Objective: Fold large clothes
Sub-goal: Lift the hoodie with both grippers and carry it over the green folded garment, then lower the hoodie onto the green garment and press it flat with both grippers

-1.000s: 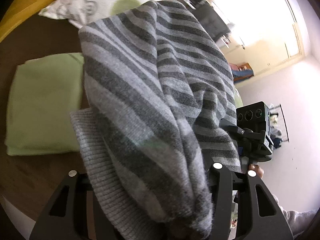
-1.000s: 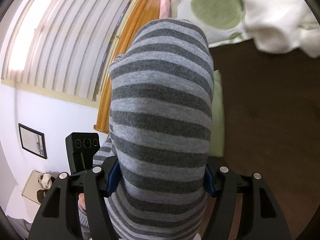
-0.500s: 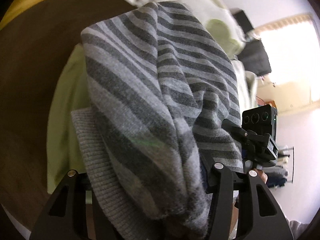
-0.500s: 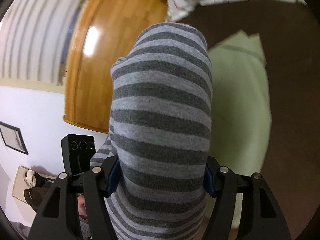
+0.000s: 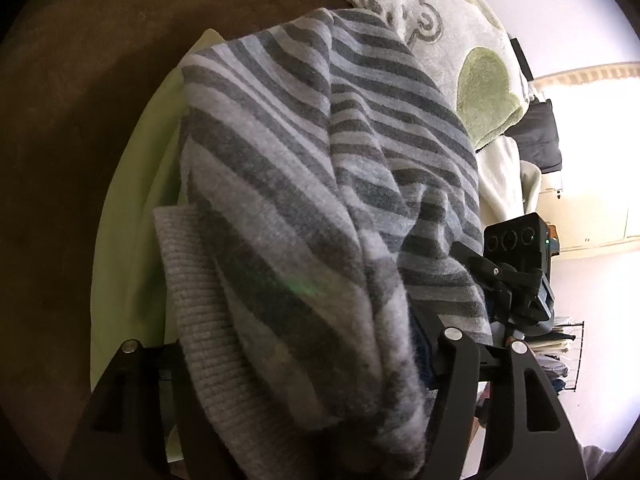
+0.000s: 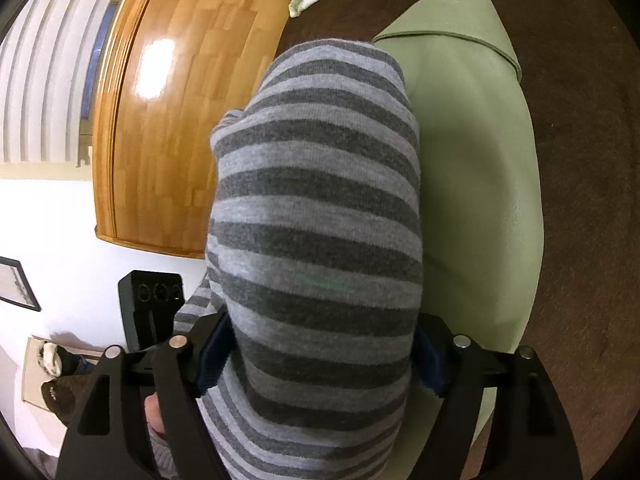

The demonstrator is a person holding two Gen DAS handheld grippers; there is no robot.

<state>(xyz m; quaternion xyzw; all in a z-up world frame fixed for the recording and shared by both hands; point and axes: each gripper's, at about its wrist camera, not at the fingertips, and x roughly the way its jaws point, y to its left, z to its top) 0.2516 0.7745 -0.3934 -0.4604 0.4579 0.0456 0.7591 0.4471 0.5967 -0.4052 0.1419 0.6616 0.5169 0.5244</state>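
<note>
Both grippers dropped toward the green folded cloth (image 6: 480,200) on the brown bed (image 5: 60,160). Left gripper (image 5: 296,360) and right gripper (image 6: 320,344) angle downward, fingers just widening, striped sweater (image 6: 316,208) bunched between them, grip uncertain.

- The striped sweater (image 5: 304,184) lay bunched over a folded cloth (image 6: 480,184) on the bed (image 5: 72,80).
- A blanket (image 5: 460,40) lay beyond them, at the far end.
- The cloth stretched right of the sweater.

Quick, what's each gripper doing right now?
Left gripper: jaws just opening, grey striped knit sweater between them.
Right gripper: jaws just opening, same sweater between them.
</note>
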